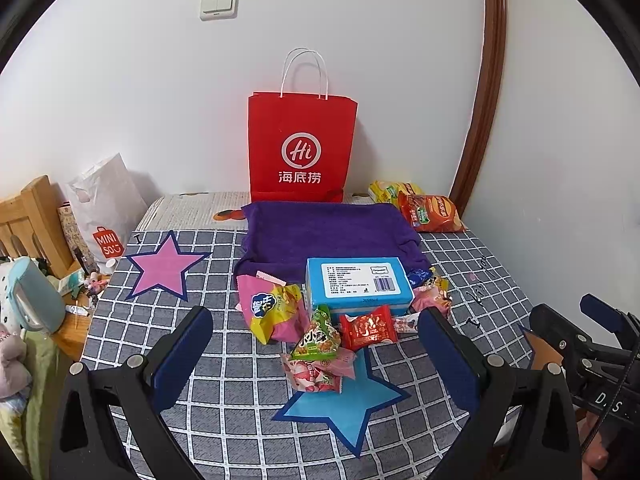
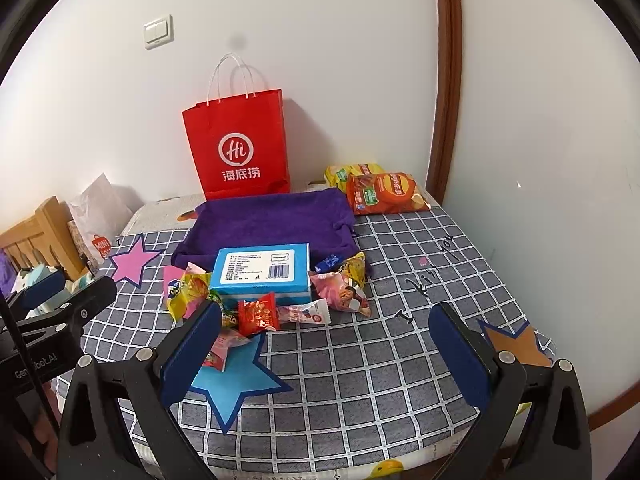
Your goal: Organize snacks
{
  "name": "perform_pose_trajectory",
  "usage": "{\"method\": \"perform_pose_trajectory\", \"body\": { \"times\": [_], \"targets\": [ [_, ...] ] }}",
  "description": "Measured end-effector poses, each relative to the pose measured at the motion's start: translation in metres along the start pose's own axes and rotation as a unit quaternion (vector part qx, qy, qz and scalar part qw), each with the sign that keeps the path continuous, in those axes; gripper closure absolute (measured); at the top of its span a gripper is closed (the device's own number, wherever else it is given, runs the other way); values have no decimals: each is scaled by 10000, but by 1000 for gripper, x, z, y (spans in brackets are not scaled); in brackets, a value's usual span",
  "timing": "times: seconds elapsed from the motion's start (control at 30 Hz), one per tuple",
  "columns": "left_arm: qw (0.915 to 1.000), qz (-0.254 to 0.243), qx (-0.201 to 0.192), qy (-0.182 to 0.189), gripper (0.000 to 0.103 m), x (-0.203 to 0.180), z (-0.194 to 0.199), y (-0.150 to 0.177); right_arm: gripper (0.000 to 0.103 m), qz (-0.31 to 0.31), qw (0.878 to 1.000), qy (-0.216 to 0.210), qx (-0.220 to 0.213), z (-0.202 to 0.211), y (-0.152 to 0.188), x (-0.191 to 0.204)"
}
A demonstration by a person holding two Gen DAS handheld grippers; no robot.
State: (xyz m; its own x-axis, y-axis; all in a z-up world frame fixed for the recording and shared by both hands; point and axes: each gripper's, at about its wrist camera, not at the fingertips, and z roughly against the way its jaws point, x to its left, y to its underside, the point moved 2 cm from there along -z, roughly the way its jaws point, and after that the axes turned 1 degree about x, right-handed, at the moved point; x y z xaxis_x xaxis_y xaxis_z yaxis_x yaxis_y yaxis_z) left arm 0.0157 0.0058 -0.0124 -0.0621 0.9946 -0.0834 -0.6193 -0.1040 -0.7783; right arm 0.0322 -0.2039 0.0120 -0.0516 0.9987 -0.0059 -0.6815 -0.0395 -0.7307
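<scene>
Left gripper held wide open and empty above the near edge of the table, fingers bracketing the snack pile as if lining up a first pick. Right gripper likewise spread and carrying nothing, aimed at bare checked cloth just right of the pile. Small packets heaped loosely over a blue star, pressed against the front of a blue box; more wrappers tucked at the box's right side. Box resting on the front hem of a purple towel, most of the towel left bare, probably the sorting ground. Red bag upright against the wall behind, mouth open, a likely destination. Two chip bags parked at the far right corner. Free room: right half of the cloth and pink star at left. Tight spots: wall close behind, table edge close in front.
</scene>
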Motion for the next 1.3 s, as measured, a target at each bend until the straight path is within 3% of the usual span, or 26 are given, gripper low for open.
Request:
{"method": "perform_pose_trajectory", "body": {
  "times": [1.3],
  "targets": [
    [10000, -33, -41, 32, 0, -8, 2, -2, 1, -5, 9999, -58, -126, 7, 3, 2]
  ]
}}
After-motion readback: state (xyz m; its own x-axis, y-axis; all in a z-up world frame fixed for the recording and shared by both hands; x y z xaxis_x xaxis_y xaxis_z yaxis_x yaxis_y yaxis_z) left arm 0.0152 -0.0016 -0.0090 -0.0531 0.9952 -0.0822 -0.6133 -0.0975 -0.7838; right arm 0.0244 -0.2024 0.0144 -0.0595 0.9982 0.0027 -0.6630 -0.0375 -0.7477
